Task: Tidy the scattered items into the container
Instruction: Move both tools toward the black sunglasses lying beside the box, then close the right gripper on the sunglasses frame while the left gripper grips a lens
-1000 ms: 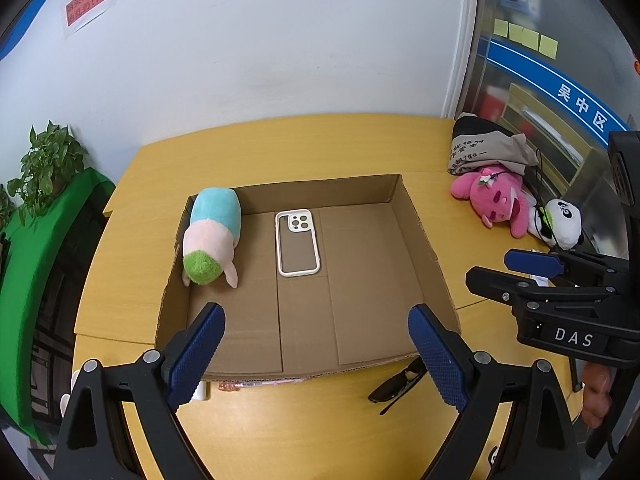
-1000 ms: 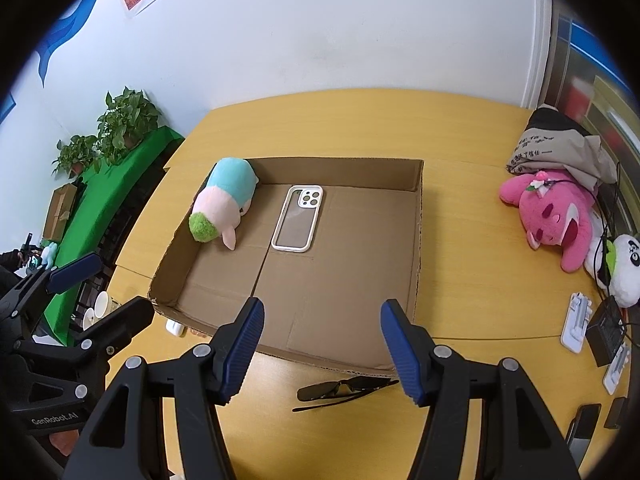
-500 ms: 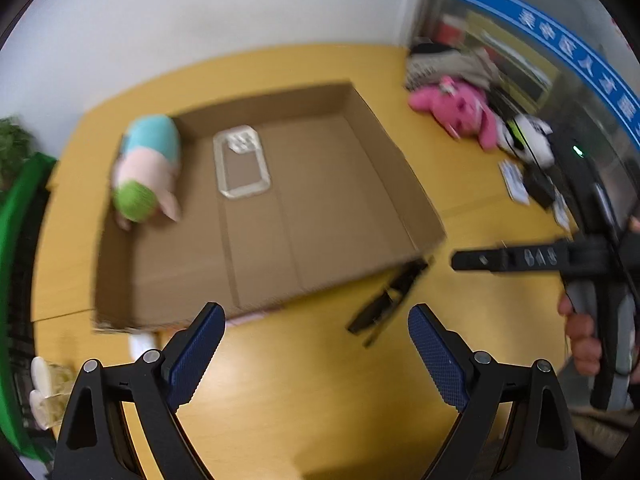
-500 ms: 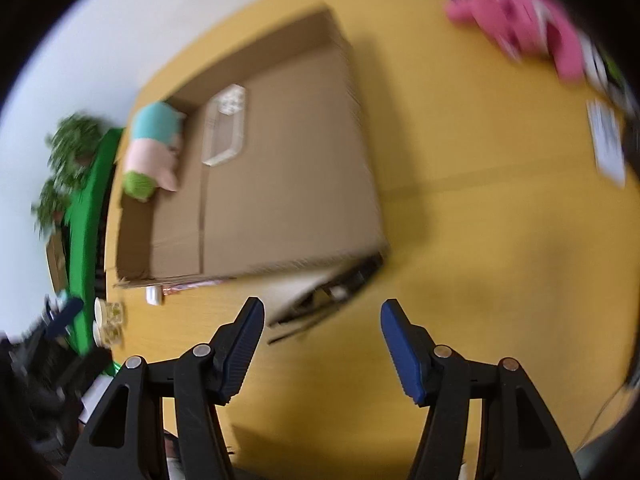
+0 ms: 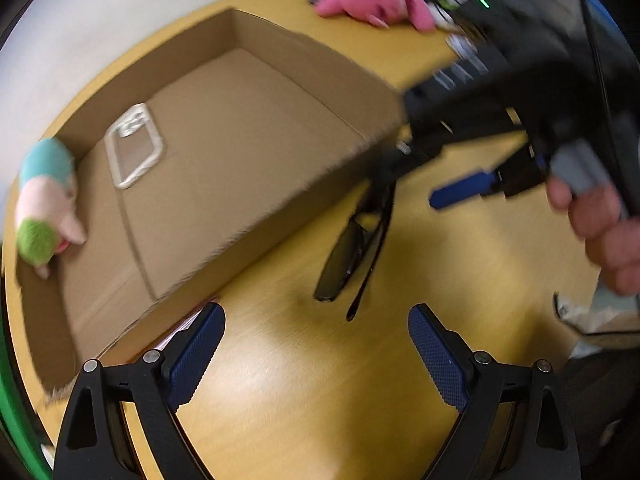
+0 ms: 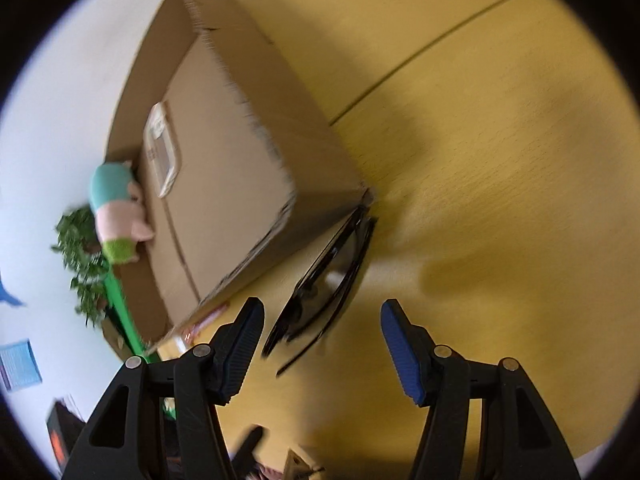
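Black sunglasses lie folded on the yellow table just outside the near corner of the open cardboard box. In the right wrist view the sunglasses sit close in front of my open, empty right gripper, partly between its fingers. My left gripper is open and empty, a little short of the sunglasses. The right gripper also shows in the left wrist view, above the sunglasses. Inside the box lie a pastel plush toy and a clear phone case.
A pink plush and dark clutter lie at the table's far right. A green stand with a plant is beyond the box. A small pink-and-white item pokes out under the box's near edge.
Both grippers have dropped and moved closer to the sunglasses; the right one has tilted down so the sunglasses now lie between its fingers. Both stay open.
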A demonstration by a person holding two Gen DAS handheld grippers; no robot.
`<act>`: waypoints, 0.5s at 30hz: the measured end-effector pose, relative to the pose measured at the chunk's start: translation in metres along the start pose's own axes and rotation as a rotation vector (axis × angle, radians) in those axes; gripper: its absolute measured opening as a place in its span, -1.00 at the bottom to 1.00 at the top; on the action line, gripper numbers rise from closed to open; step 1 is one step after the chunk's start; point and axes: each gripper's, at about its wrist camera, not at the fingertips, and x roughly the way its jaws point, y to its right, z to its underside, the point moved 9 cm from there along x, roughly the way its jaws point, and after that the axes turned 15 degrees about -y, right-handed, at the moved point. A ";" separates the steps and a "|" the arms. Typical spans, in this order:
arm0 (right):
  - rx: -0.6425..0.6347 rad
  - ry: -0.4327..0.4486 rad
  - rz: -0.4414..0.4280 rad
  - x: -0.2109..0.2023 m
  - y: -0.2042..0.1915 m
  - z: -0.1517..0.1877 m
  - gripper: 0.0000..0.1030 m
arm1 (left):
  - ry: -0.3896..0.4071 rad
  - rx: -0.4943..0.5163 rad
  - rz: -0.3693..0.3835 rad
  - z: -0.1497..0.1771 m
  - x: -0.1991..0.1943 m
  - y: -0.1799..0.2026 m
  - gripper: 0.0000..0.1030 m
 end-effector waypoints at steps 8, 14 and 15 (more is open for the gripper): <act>0.004 0.039 0.086 0.018 -0.005 -0.020 0.22 | -0.076 0.144 -0.020 -0.006 0.053 0.026 0.73; 0.009 0.047 0.173 0.023 -0.008 -0.022 0.22 | -0.061 0.119 0.049 -0.011 0.058 0.027 0.70; 0.018 0.049 0.189 0.024 -0.008 -0.022 0.22 | -0.058 0.116 0.051 -0.011 0.057 0.027 0.69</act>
